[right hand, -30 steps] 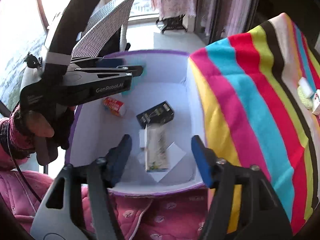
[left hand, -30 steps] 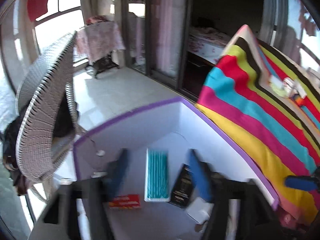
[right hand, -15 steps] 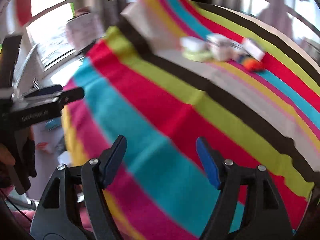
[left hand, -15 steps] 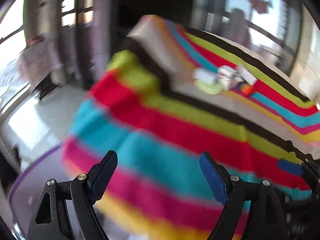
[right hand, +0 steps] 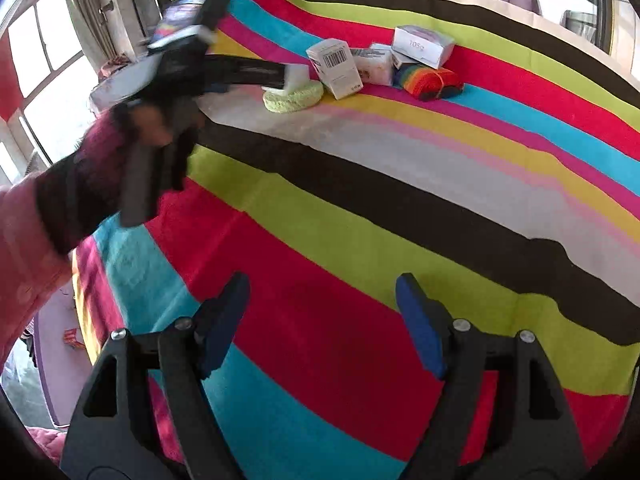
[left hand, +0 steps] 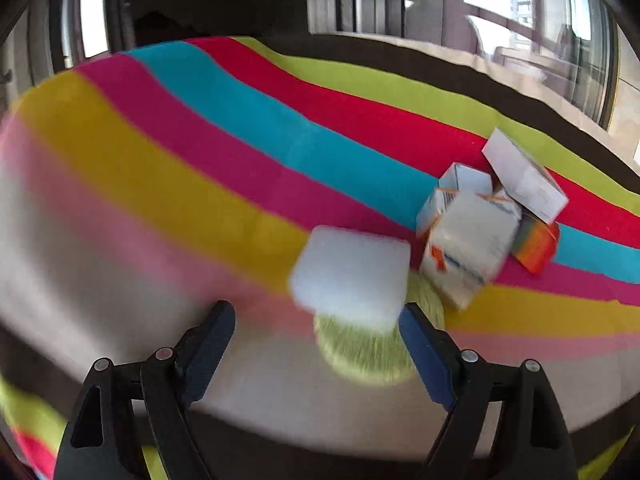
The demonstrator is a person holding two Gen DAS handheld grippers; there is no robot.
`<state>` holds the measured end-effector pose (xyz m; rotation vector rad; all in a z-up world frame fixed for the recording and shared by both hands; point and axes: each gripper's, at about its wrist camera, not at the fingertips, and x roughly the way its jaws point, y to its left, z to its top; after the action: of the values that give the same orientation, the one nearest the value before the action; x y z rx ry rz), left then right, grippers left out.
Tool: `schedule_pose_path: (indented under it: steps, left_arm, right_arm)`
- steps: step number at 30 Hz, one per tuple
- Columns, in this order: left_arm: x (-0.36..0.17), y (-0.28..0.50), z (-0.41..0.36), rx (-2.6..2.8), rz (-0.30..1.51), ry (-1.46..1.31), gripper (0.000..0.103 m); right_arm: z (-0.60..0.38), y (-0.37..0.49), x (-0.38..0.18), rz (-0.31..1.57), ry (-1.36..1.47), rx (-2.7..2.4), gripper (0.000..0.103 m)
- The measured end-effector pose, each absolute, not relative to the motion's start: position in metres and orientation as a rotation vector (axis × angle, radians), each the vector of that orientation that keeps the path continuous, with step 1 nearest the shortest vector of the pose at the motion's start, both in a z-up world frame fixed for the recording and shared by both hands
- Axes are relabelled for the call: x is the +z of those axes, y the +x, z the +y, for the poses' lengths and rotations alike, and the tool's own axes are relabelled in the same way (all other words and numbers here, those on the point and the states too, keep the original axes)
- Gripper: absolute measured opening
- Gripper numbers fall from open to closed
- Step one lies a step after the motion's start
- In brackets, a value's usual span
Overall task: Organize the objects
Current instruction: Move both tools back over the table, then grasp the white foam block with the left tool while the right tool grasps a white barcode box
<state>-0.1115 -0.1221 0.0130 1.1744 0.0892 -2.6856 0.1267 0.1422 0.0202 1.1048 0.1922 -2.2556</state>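
Observation:
A small pile lies on the striped cloth [right hand: 360, 216]. In it are a white block [left hand: 352, 272] on a round green pad [left hand: 368, 352], a white and orange box [left hand: 468, 240], a white box [left hand: 524, 176] and a rainbow bundle [left hand: 536, 244]. My left gripper [left hand: 316, 330] is open. The white block sits just ahead of its tips, off to the right, with no pad pressing on it. The right wrist view shows the left gripper [right hand: 286, 76] by the white block [right hand: 298, 74]. My right gripper [right hand: 322, 304] hovers over bare cloth with its jaws opening and nothing between them.
A barcode box [right hand: 336, 66], a "105g" box [right hand: 422, 46] and the rainbow bundle [right hand: 434, 80] crowd the far side of the cloth. A purple-rimmed white bin [right hand: 44, 364] shows at the lower left, below the cloth's edge. A person's pink sleeve [right hand: 36, 248] crosses the left. Windows lie beyond.
Both views have swung from the purple-rimmed bin to the striped cloth. The left gripper has come up to the pile. The right jaws stand wider.

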Motion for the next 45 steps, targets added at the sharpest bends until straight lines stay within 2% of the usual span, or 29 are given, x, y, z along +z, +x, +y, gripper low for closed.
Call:
schedule_pose_path:
  steps: [2,4,9,14,19,26,27,28,29,36,45]
  left_arm:
    - [0.01,-0.122,-0.12,-2.694,0.057,1.166,0.085]
    - [0.013,-0.12,-0.117,-2.761,0.061,1.136,0.06]
    - [0.031,-0.054,-0.113,-2.853,0.198,1.013,0.06]
    - [0.028,0.023,-0.11,-2.838,0.202,1.049,0.06]
    - [0.013,0.046,-0.117,-2.811,0.267,1.126,0.061]
    - [-0.003,0.037,-0.147,-2.735,0.545,1.165,0.061]
    - [-0.003,0.037,-0.147,-2.726,0.544,1.163,0.061]
    - [-0.004,0.037,-0.147,-2.724,0.538,1.165,0.061]
    - [-0.004,0.036,-0.145,-2.722,0.528,1.168,0.061]
    - [-0.005,0.034,-0.145,-2.716,0.506,1.177,0.062]
    - [-0.002,0.029,-0.134,-2.676,0.36,1.211,0.062]
  right_arm:
    - [0.14,0.126,0.021,0.194,1.113,-2.239,0.078]
    - [0.137,0.122,0.02,0.207,1.124,-2.225,0.078]
    - [0.132,0.099,0.024,0.244,1.112,-2.222,0.078]
    - [0.103,0.04,0.029,0.282,1.069,-2.243,0.078]
    - [0.049,-0.02,0.029,0.326,1.014,-2.252,0.078]
    - [0.001,-0.074,0.035,0.278,0.948,-2.297,0.078]
    - [-0.003,-0.078,0.032,0.291,0.952,-2.299,0.076]
    - [-0.006,-0.081,0.029,0.315,0.968,-2.3,0.052]
    - [-0.007,-0.081,0.026,0.341,0.989,-2.306,0.043]
    - [0.039,-0.023,0.041,0.234,0.978,-2.307,0.043]
    - [0.084,0.053,0.048,0.446,1.18,-2.136,0.043]
